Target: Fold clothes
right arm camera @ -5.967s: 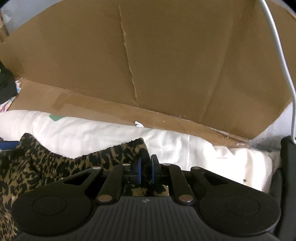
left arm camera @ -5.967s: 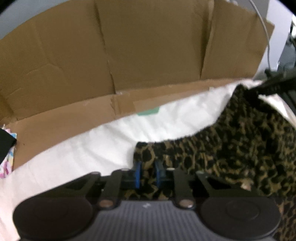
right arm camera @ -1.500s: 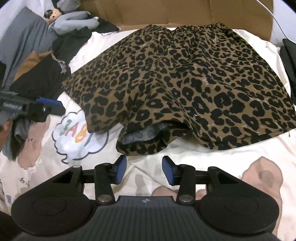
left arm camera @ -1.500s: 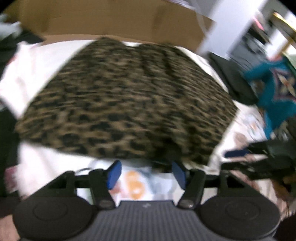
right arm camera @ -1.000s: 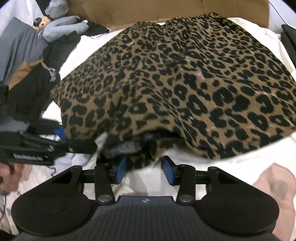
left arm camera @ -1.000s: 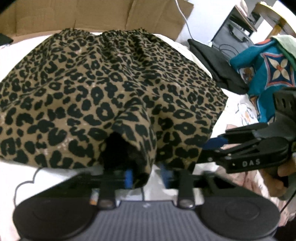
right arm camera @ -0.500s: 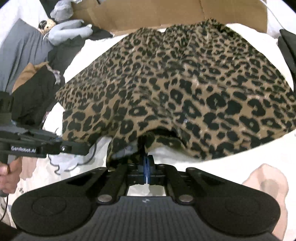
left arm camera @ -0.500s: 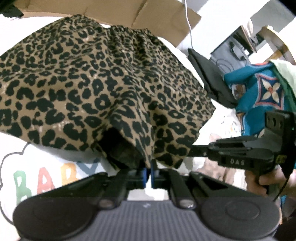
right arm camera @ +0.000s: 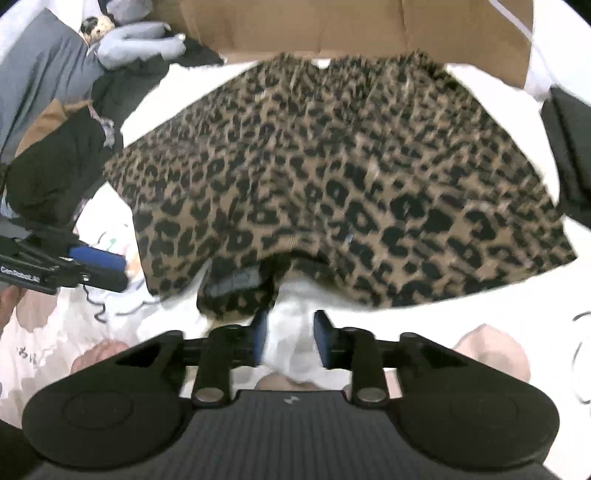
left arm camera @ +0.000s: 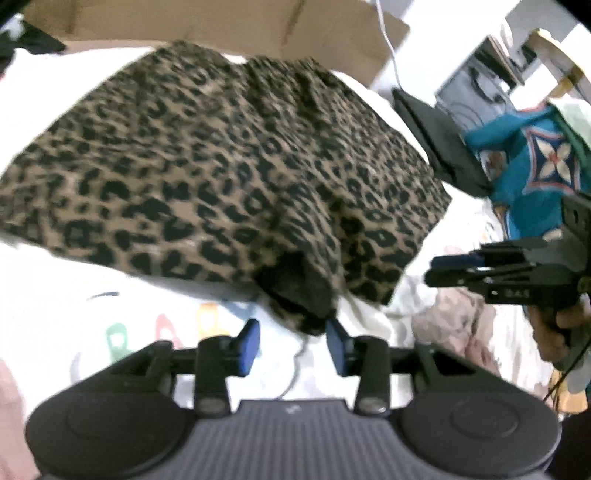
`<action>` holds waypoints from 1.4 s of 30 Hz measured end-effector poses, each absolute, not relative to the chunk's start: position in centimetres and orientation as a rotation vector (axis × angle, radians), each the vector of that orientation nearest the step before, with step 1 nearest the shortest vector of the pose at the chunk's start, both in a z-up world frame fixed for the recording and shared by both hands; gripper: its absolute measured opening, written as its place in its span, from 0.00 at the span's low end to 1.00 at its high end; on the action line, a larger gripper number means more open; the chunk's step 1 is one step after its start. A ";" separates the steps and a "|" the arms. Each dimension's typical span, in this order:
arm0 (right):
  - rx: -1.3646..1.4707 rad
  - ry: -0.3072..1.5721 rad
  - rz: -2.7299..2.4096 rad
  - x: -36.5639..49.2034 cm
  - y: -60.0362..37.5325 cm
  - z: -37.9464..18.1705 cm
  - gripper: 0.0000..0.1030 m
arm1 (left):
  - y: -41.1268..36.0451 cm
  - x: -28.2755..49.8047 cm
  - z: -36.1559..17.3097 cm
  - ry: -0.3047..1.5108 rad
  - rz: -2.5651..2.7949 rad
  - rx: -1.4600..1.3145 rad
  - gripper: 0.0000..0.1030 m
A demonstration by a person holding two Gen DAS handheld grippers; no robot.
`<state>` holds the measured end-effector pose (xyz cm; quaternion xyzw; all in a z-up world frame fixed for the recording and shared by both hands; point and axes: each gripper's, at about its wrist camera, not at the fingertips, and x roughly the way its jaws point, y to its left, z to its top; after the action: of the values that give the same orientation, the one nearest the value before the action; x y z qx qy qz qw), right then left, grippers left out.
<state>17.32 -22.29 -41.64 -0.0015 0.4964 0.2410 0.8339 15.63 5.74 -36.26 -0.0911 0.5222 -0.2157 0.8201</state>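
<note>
A leopard-print skirt lies spread flat on a white printed bedsheet, waistband toward the cardboard at the back. It also shows in the right wrist view. My left gripper is open, its blue pads just in front of a bunched fold of the near hem. My right gripper is open and empty over the sheet, at the near hem beside a fold showing dark lining. Each gripper appears in the other's view, the right one and the left one.
Brown cardboard stands behind the bed. A pile of dark and grey clothes with a grey plush toy lies at the left. Black fabric and a teal patterned cloth lie at the right.
Both grippers were shut on the skirt's near hem half a second ago. Both have opened and let go, and the hem has dropped onto the sheet.
</note>
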 end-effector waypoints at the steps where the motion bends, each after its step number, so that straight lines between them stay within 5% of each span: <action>1: -0.005 1.037 0.508 17.3 -22.4 -41.1 0.39 | 6.6 15.7 -35.8 1.098 -0.442 -0.204 0.40; 20: -0.127 0.953 0.452 18.7 -20.2 -37.2 0.76 | 22.1 23.5 -36.7 0.949 0.090 -0.173 0.48; 35: -0.143 0.970 0.466 19.3 -18.9 -37.3 0.79 | 22.6 25.4 -39.7 0.994 -0.030 -0.204 0.46; 42: -0.115 0.962 0.457 19.0 -19.4 -37.7 0.78 | 24.8 25.7 -40.3 0.988 -0.020 -0.326 0.26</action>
<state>19.00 -19.40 -37.67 -0.0549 0.4584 0.2178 0.8599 25.73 24.83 -40.27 -0.1559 0.4721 -0.0097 0.8676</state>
